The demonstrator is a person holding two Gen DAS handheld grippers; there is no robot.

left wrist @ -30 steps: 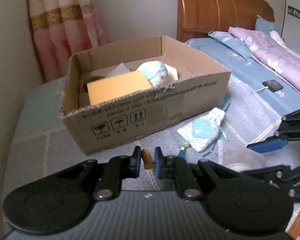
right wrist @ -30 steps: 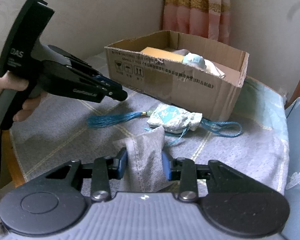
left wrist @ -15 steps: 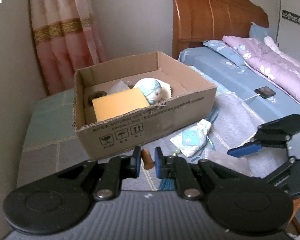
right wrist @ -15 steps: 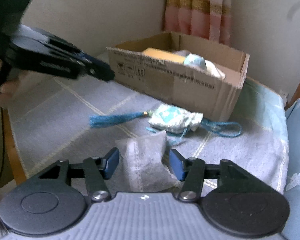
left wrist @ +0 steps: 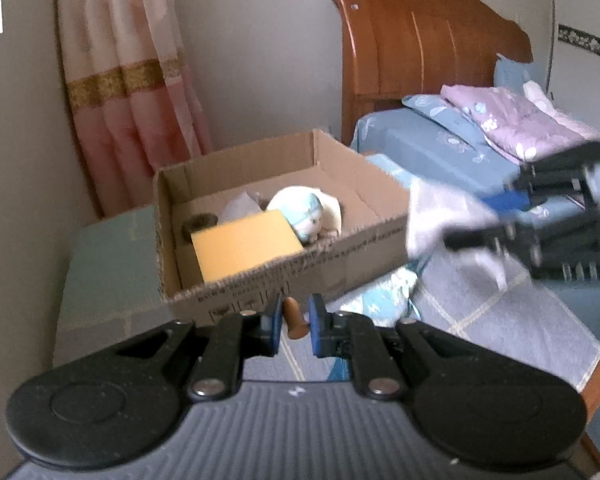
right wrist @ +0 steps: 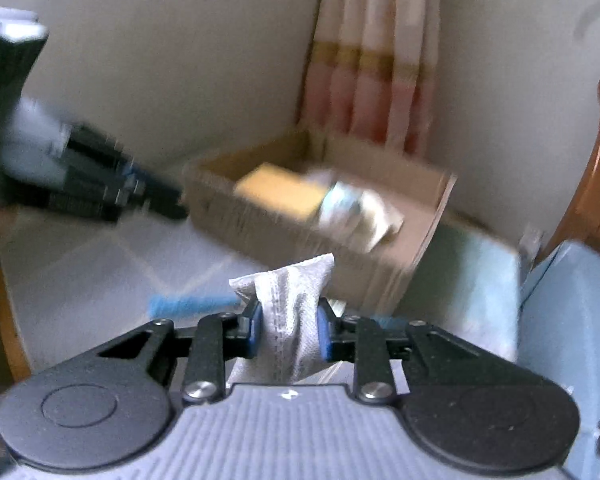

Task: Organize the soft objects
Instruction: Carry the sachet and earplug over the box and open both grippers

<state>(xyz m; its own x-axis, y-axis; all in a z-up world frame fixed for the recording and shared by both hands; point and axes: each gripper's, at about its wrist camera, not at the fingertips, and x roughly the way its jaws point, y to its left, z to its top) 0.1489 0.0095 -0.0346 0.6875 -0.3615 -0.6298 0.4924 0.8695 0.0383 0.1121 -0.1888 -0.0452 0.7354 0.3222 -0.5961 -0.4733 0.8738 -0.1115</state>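
Bedroom corner: pink curtain against a beige wall, wooden headboard and a bed with blue and lilac bedding to the right. A low table under a grey checked cloth carries an open cardboard box, set towards the wall.

Box contents: yellow sponge block at the near wall, a round plush toy with a blue cap just behind it, something pale and a dark ring at the back, too small to name. The right-hand half of the box floor is bare.

Right gripper: jaws have just been closing and are now clamped on a grey fabric pouch, which bunches between the pads. The pouch stands with its long axis running up and away from the jaws, its free end pointing at the box. In the left wrist view it hangs off the cloth, just beside the box's right end and about level with the rim.

Left gripper: jaws close together, pinching a small brown knob-like piece; what it belongs to I cannot tell. It sits before the box's near wall.

A blue-patterned pouch lies on the cloth by the box's near right corner; a blue tassel lies on the cloth nearby.

Judgement: the box lies ahead and slightly left of the right jaws, rim between pouch and bare floor. The right hand is the nearer to that space; the pouch must clear the rim first.
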